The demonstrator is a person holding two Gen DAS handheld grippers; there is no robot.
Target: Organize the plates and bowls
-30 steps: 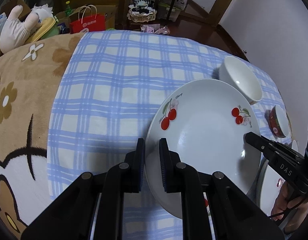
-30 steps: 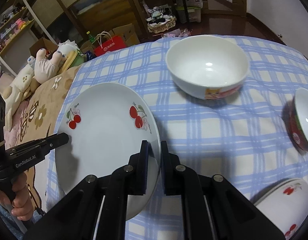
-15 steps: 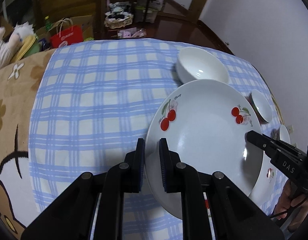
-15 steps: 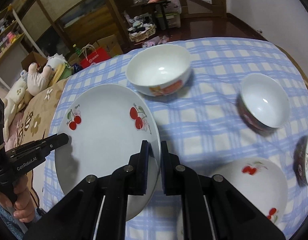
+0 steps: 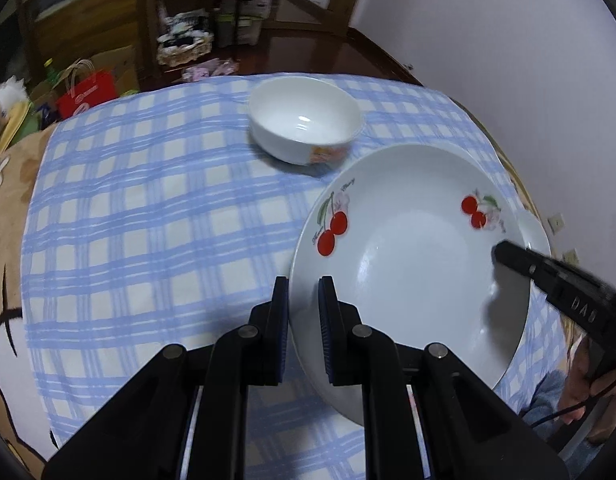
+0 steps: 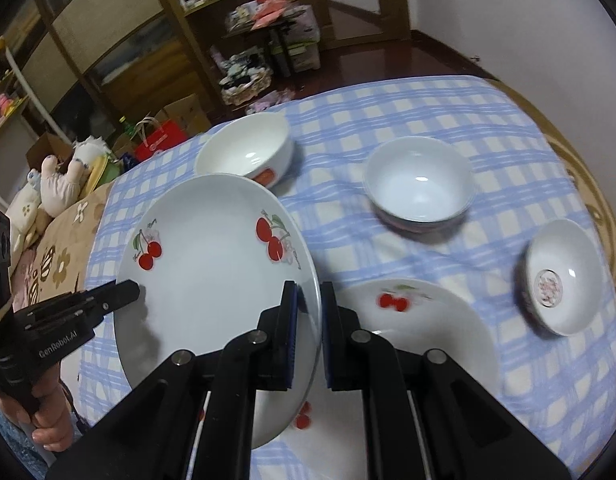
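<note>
Two grippers shared one cherry plate point(image 6: 212, 280): the left gripper point(image 5: 303, 312) was clamped on its left rim, the right gripper point(image 6: 306, 316) on its right rim, holding it clear of the checked cloth point(image 5: 148, 208). A second cherry plate point(image 6: 420, 332) lay just right of it, partly beneath. Farther off sat a large white bowl point(image 6: 244, 152), a smaller bowl point(image 6: 420, 188) and a little dish point(image 6: 562, 276), all apart. Nothing looked stacked yet; I judged most sorting remained.
</note>
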